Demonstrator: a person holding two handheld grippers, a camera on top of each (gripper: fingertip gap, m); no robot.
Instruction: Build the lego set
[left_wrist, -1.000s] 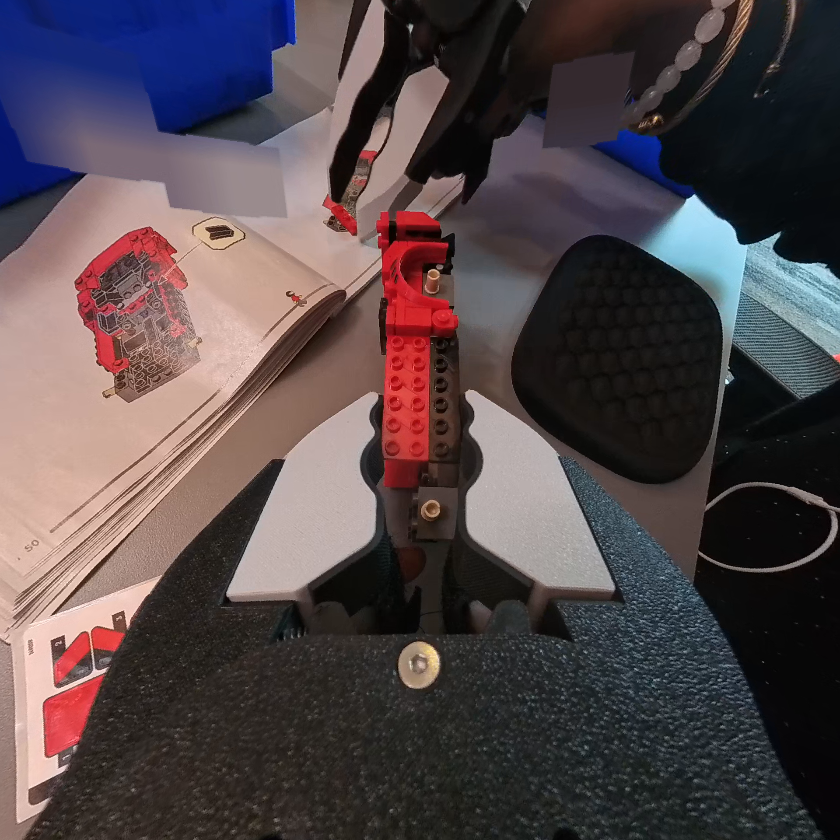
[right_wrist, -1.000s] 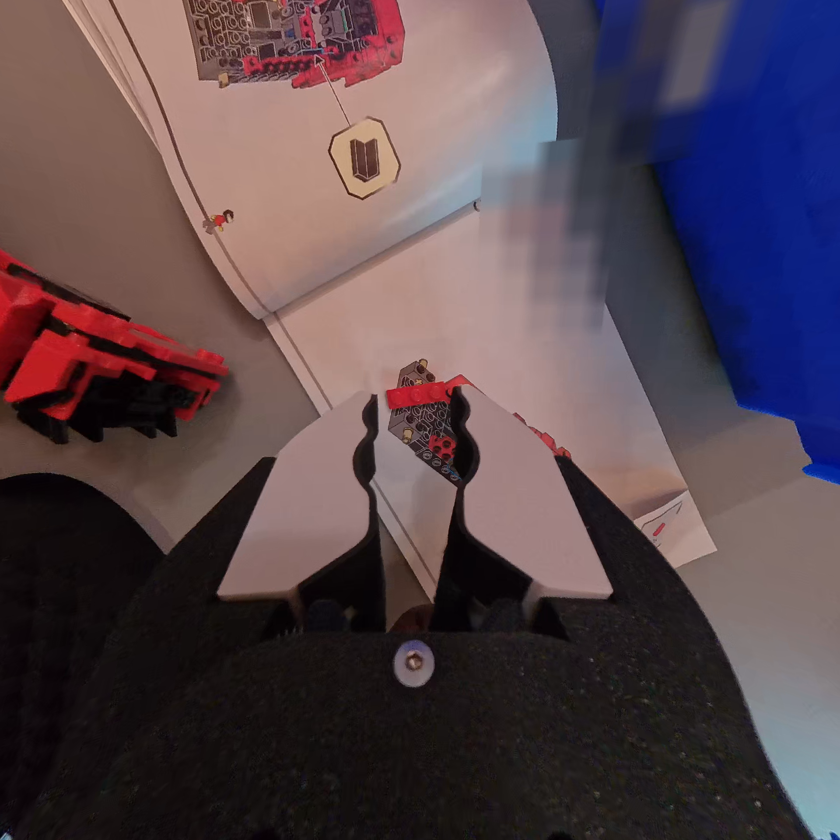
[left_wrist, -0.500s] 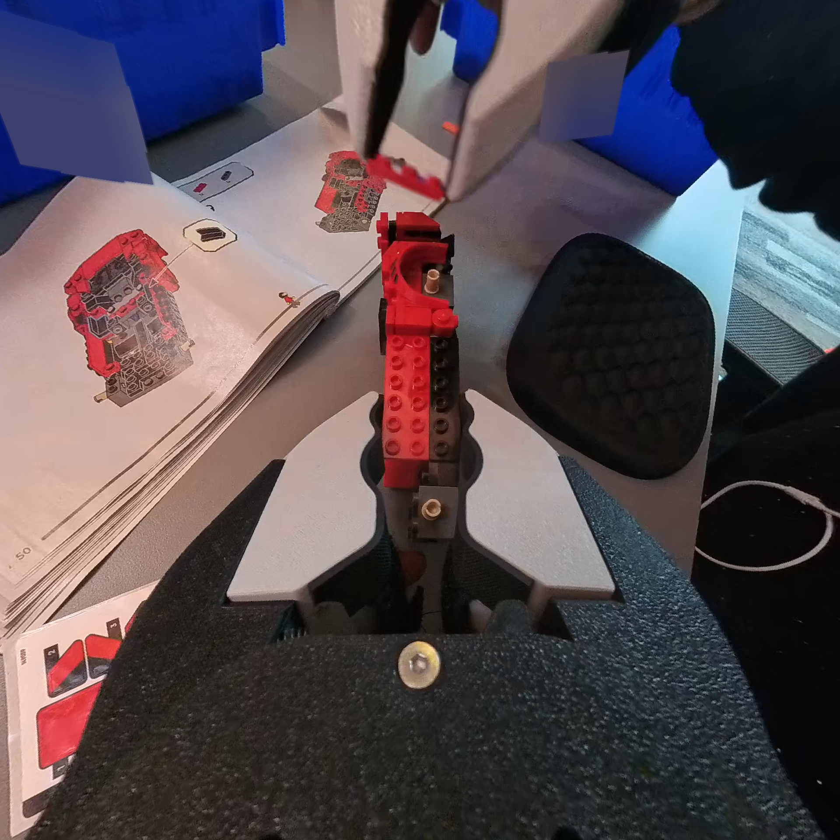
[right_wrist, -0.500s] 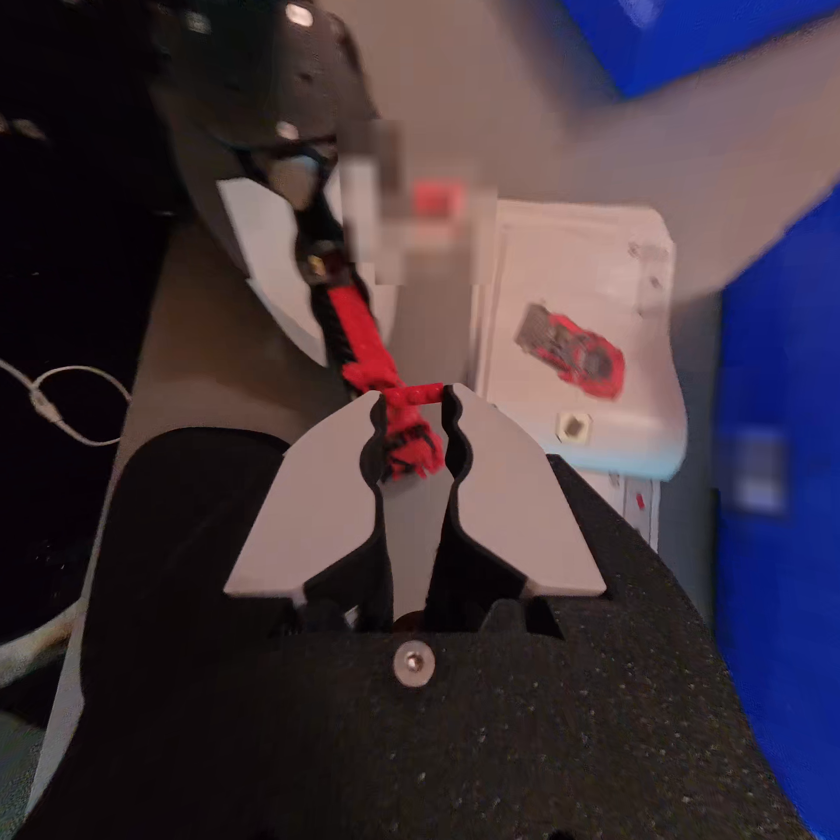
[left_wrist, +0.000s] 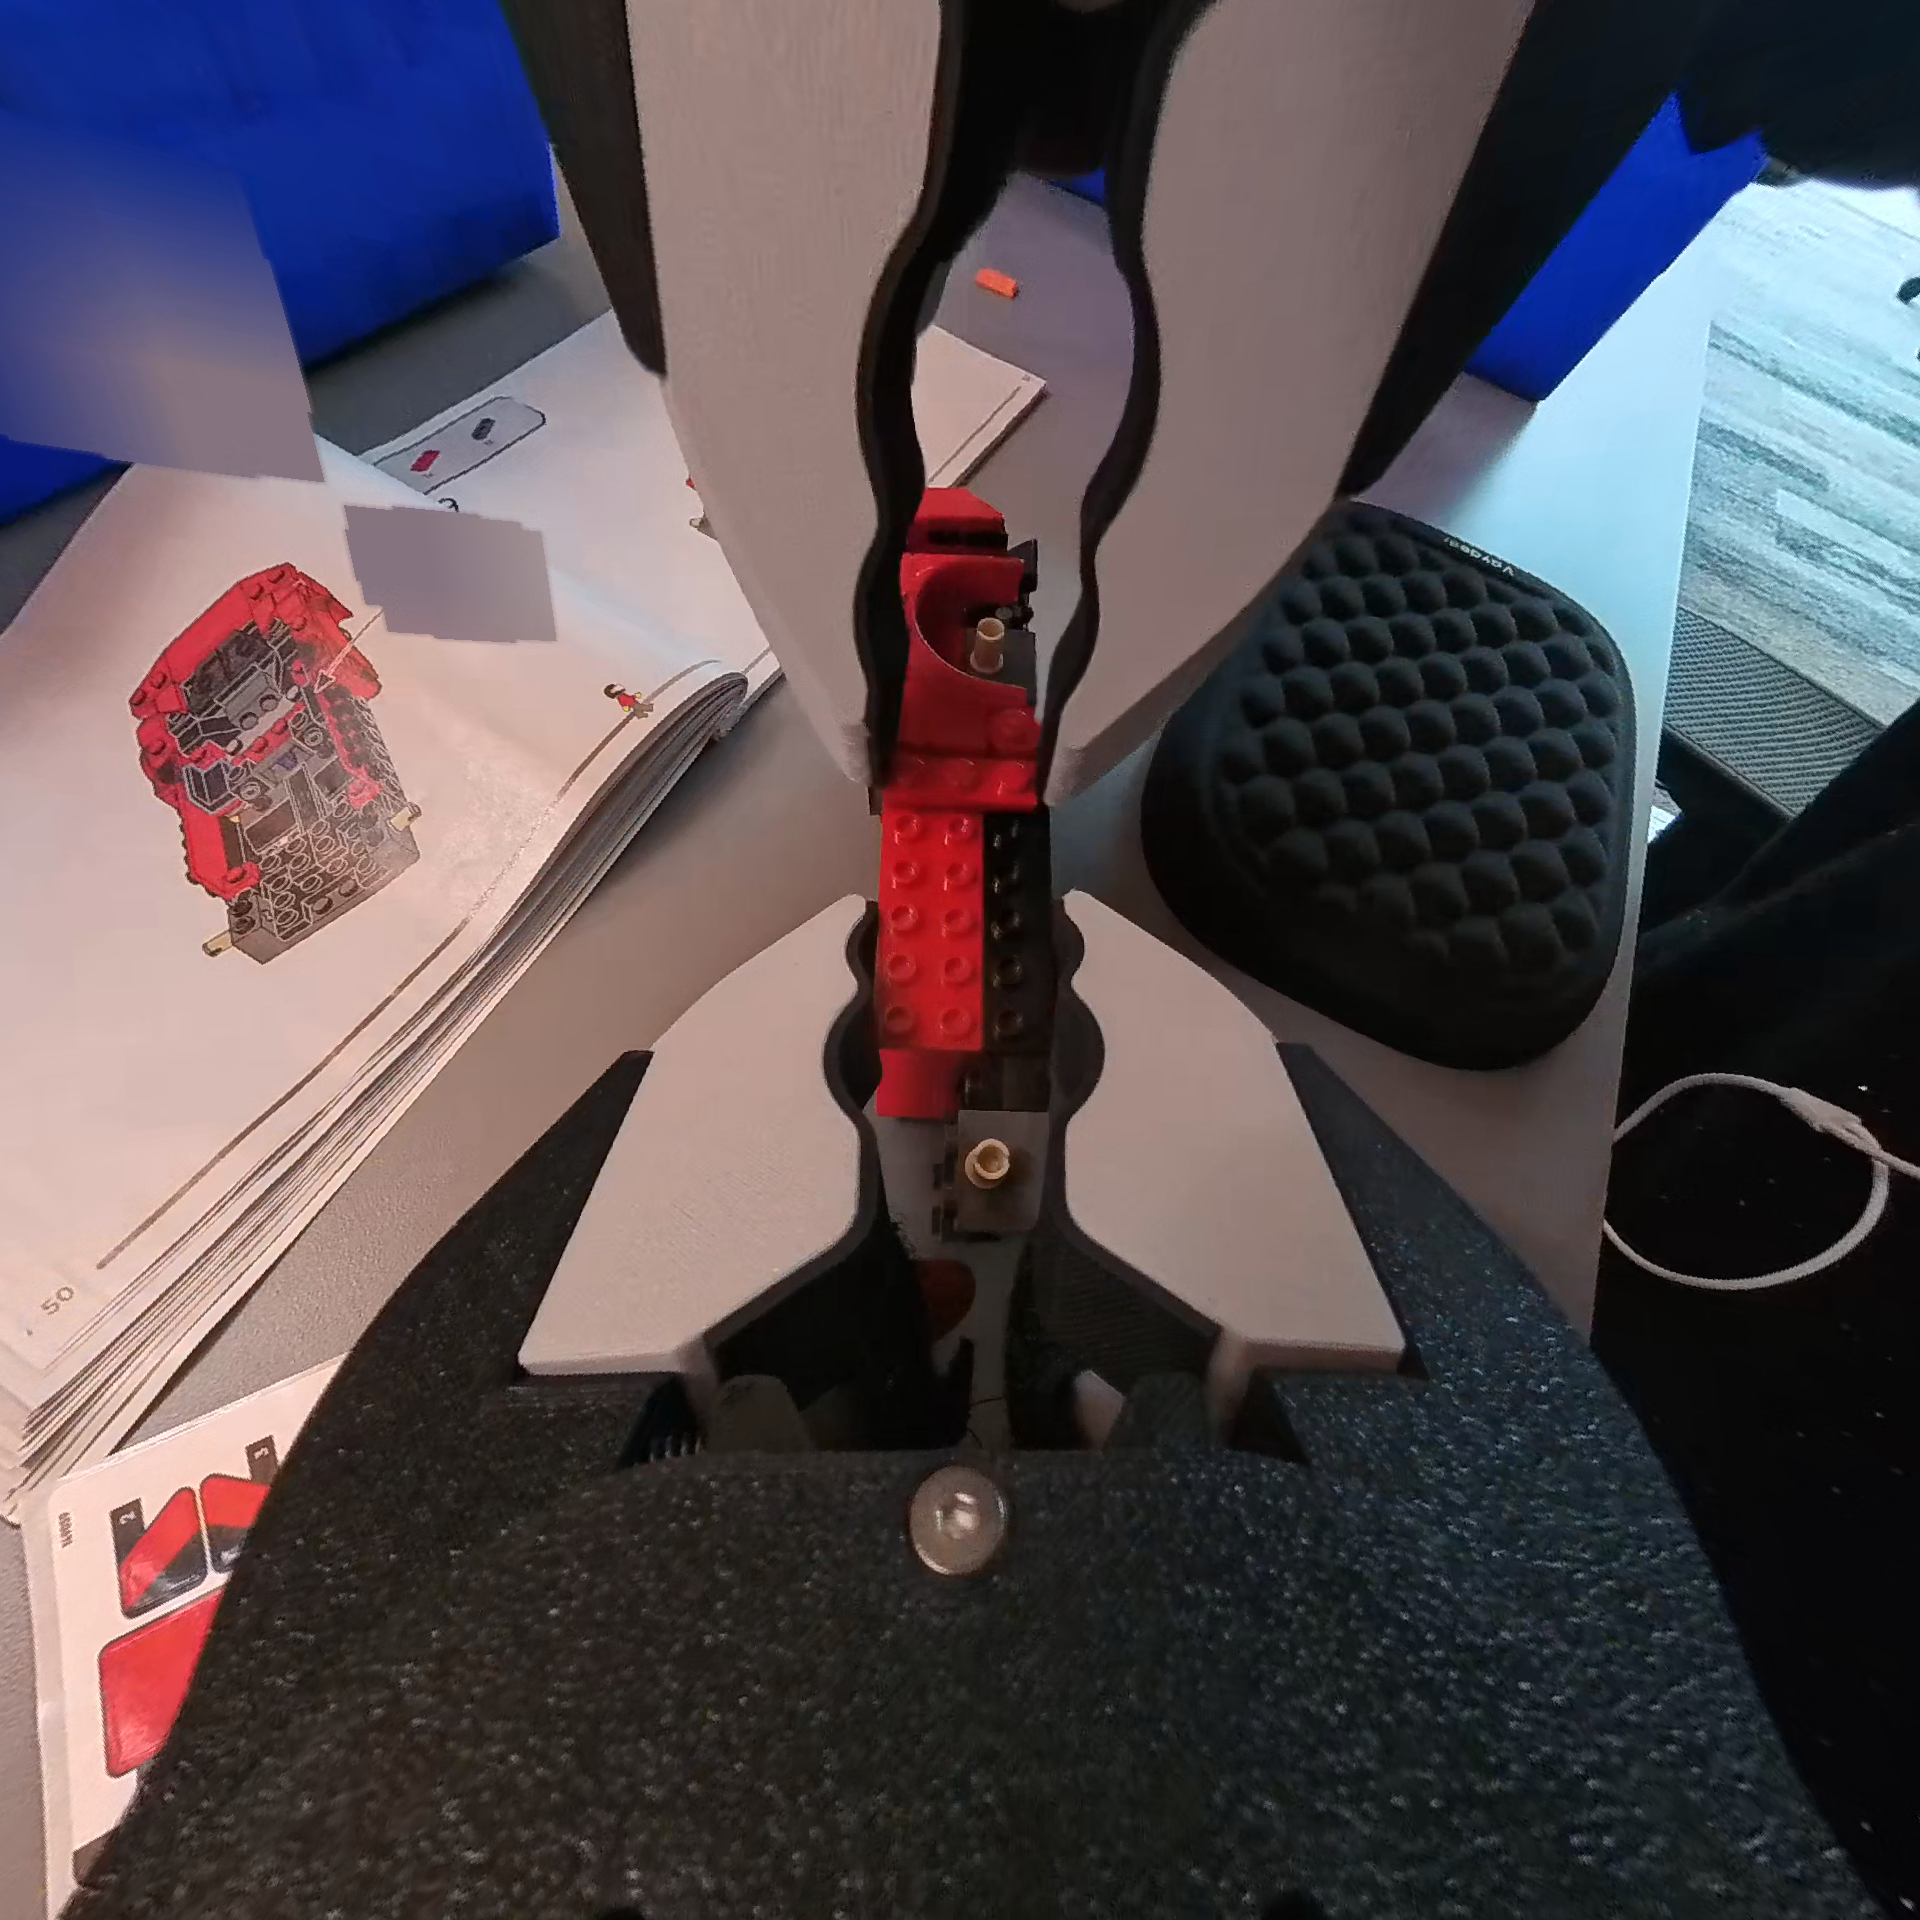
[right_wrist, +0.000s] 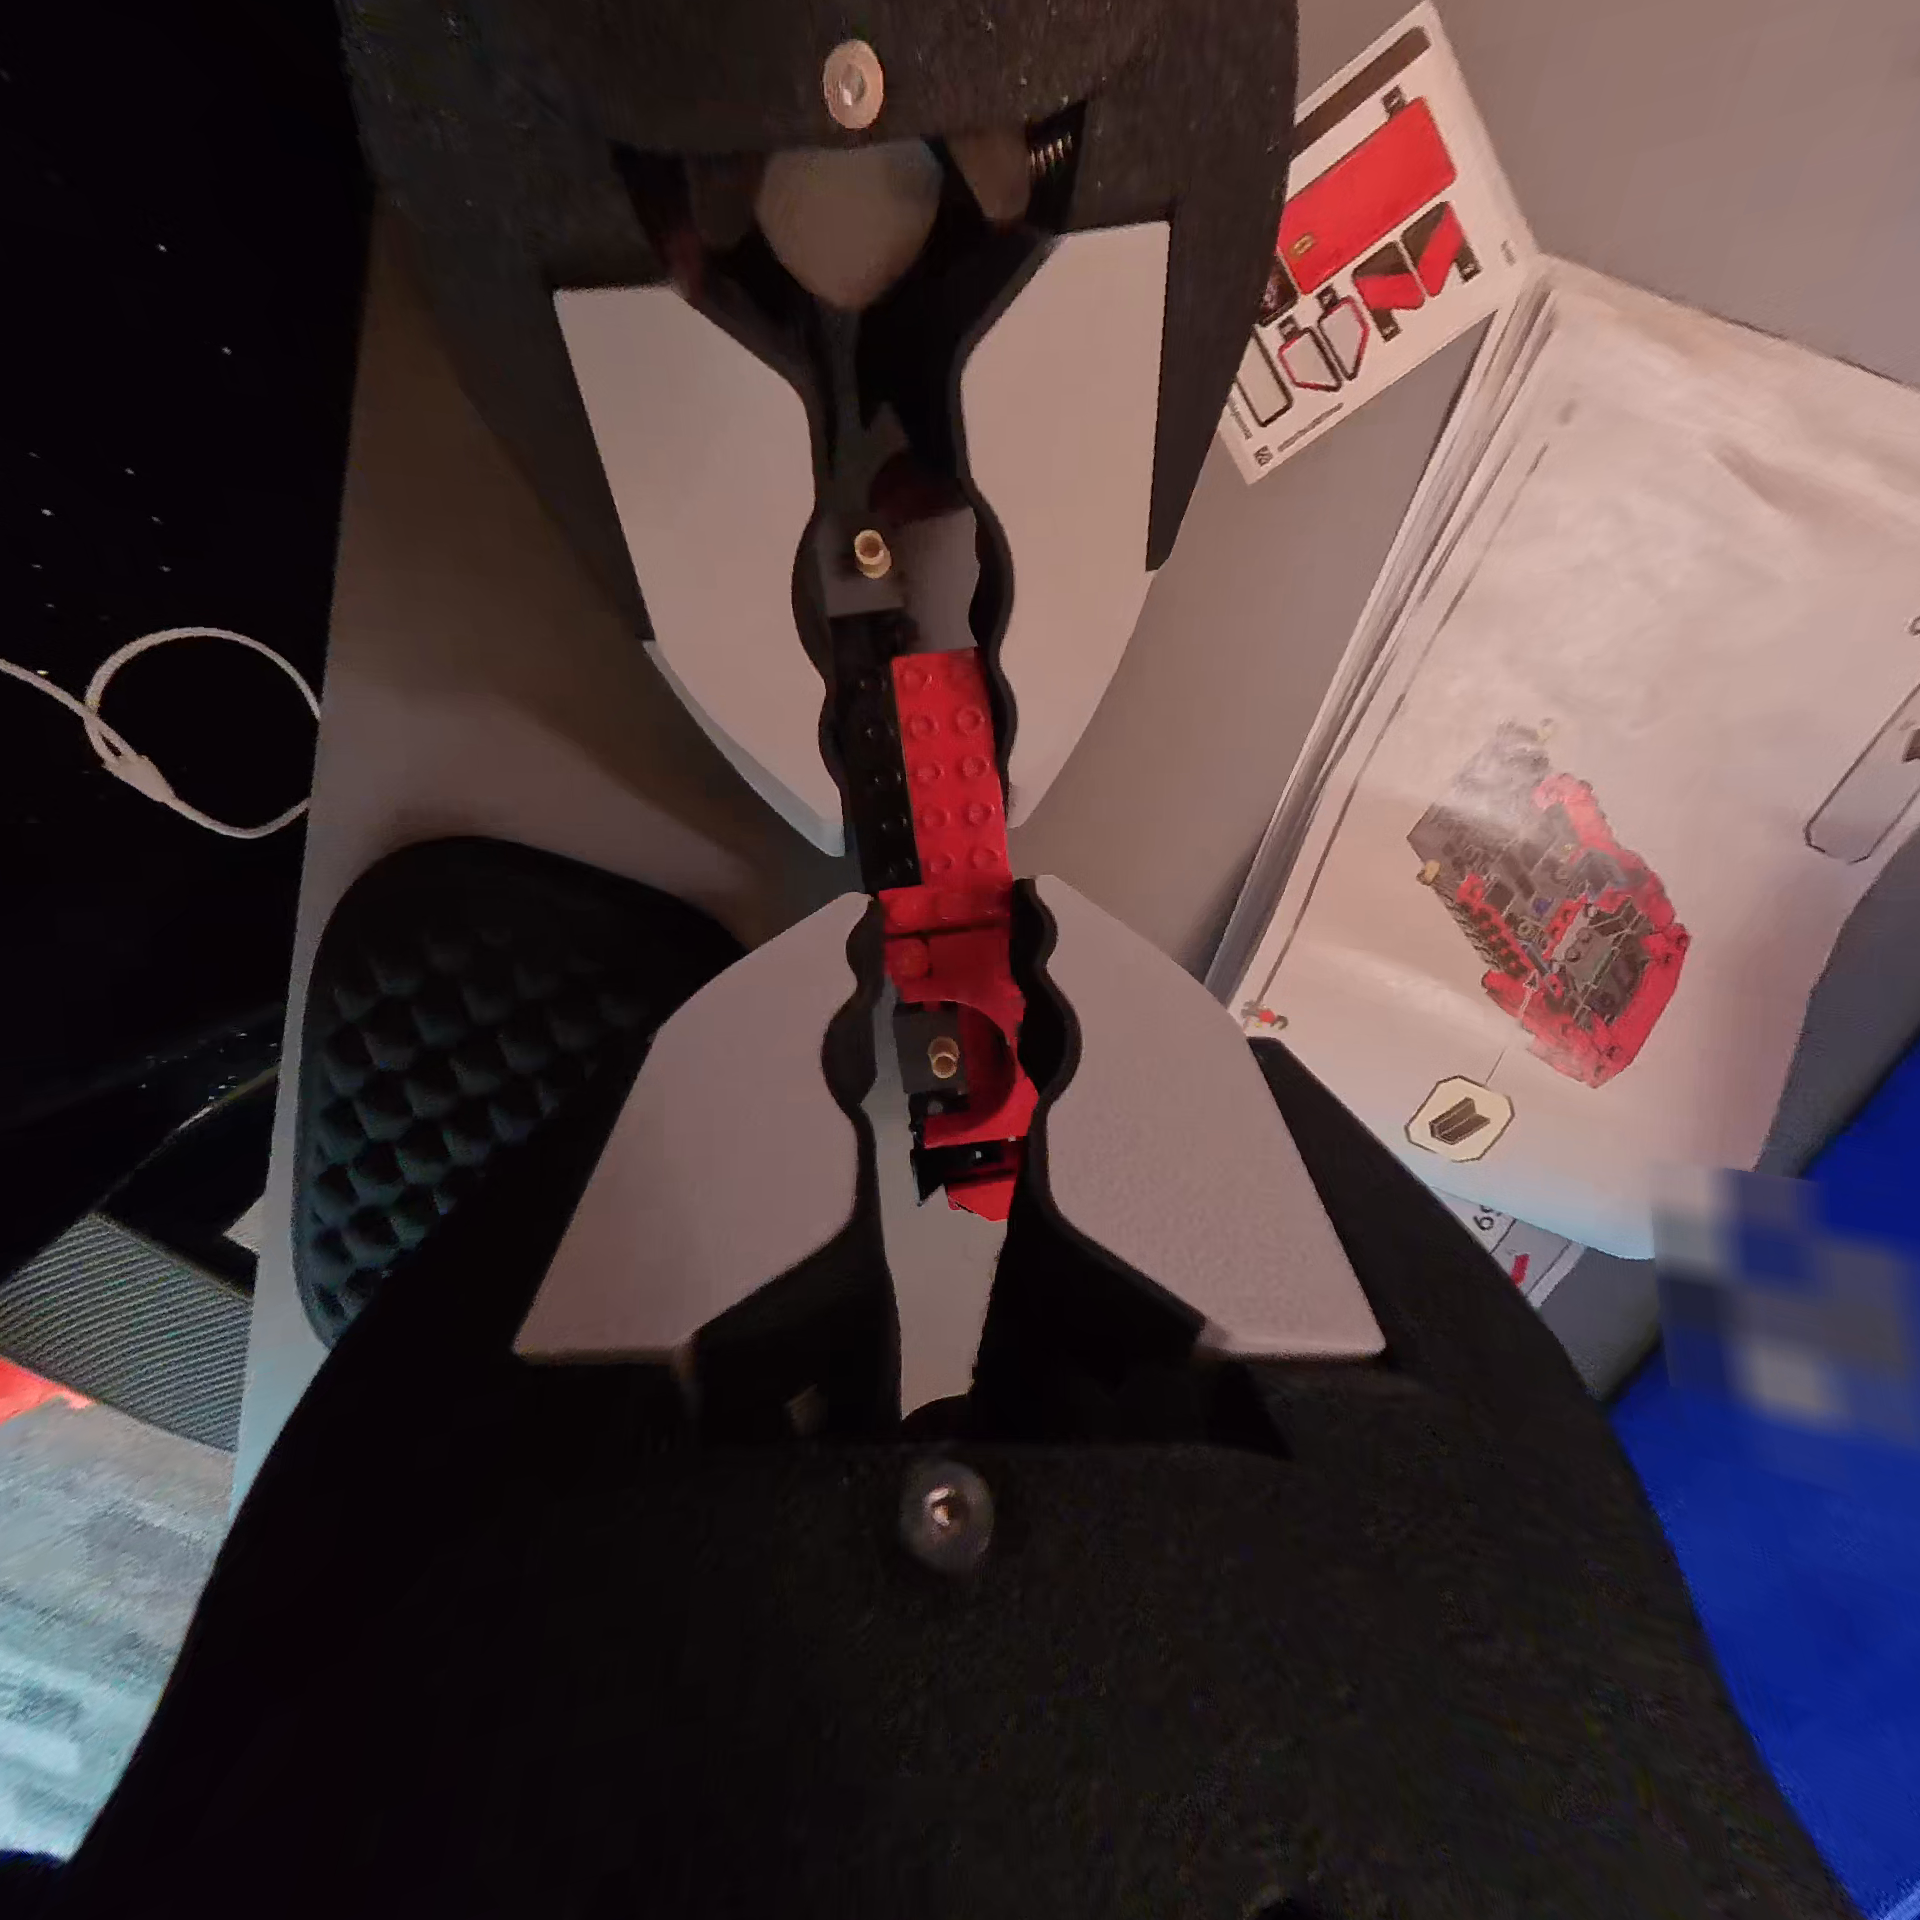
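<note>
My left gripper (left_wrist: 961, 935) is shut on the red and black lego car build (left_wrist: 951, 935) and holds it above the table, its length pointing away. My right gripper (left_wrist: 964, 767) comes in from the top of the left wrist view. It is shut on a small red plate (left_wrist: 961, 777) that lies across the build next to the red curved arch piece (left_wrist: 956, 655). In the right wrist view my right gripper (right_wrist: 951, 902) holds the plate (right_wrist: 940, 906) against the build (right_wrist: 940, 769), with the left gripper (right_wrist: 925, 790) opposite it.
An open instruction booklet (left_wrist: 312, 779) lies at the left, with a sticker sheet (left_wrist: 125, 1621) nearer me. A black dimpled pad (left_wrist: 1403, 810) lies at the right. Blue bins (left_wrist: 364, 156) stand behind. A white cable (left_wrist: 1766, 1195) hangs off the table edge. Less than 4 cm separates the two grippers' tips.
My right gripper lifted the small red plate off the booklet page, swung round to face the left gripper and brought the plate down onto the build. The left gripper stayed put.
</note>
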